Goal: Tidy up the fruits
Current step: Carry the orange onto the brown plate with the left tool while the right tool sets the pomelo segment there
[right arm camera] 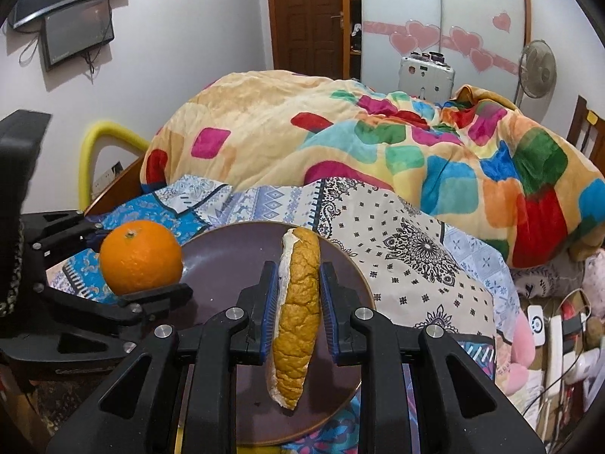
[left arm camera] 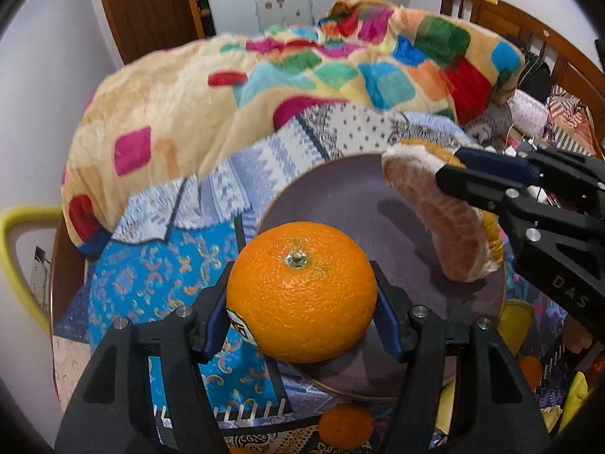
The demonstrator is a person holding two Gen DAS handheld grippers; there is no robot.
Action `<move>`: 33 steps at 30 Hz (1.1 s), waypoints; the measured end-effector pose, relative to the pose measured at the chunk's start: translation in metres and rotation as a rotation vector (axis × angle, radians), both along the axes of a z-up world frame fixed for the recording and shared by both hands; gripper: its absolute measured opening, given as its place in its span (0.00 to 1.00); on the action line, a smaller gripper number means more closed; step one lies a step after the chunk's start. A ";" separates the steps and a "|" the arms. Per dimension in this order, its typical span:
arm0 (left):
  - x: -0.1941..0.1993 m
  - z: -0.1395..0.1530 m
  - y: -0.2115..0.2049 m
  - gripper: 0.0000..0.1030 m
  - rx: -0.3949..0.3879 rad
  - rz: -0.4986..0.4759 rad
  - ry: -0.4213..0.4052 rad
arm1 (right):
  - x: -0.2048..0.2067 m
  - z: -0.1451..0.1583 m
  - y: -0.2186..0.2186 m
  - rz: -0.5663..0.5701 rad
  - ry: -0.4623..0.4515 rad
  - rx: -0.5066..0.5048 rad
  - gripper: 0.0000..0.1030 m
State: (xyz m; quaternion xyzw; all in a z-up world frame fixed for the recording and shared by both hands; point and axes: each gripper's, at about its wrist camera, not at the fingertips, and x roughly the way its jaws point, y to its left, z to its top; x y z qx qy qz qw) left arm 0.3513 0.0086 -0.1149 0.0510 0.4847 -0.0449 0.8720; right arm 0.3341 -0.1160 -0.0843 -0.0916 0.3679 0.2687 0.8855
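Observation:
A whole orange sits between the blue pads of my left gripper, which is shut on it over the near left rim of a dark purple plate. From the right, my right gripper reaches in, shut on a peeled pomelo wedge with yellow rind, held above the plate's right side. In the right wrist view the wedge stands on edge between the pads of my right gripper over the plate. The orange is at the left in my left gripper.
The plate lies on a patterned blue and white bedsheet. A bulky multicoloured blanket is heaped behind it. Another orange lies just below the plate's near rim. Cables, chargers and a pink plush crowd the right side.

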 end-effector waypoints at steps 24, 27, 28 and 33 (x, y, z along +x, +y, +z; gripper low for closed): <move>-0.063 0.052 0.015 0.82 0.002 0.027 -0.199 | -0.060 0.034 -0.023 -0.023 -0.118 -0.035 0.44; -0.088 0.061 0.017 0.82 0.011 0.027 -0.225 | -0.080 0.040 -0.029 -0.025 -0.133 -0.032 0.47; -0.095 0.063 0.017 0.82 0.014 0.025 -0.232 | -0.088 0.043 -0.032 -0.027 -0.143 -0.032 0.51; -0.141 0.068 0.015 0.82 0.005 0.018 -0.251 | -0.128 0.053 -0.043 -0.042 -0.184 -0.037 0.55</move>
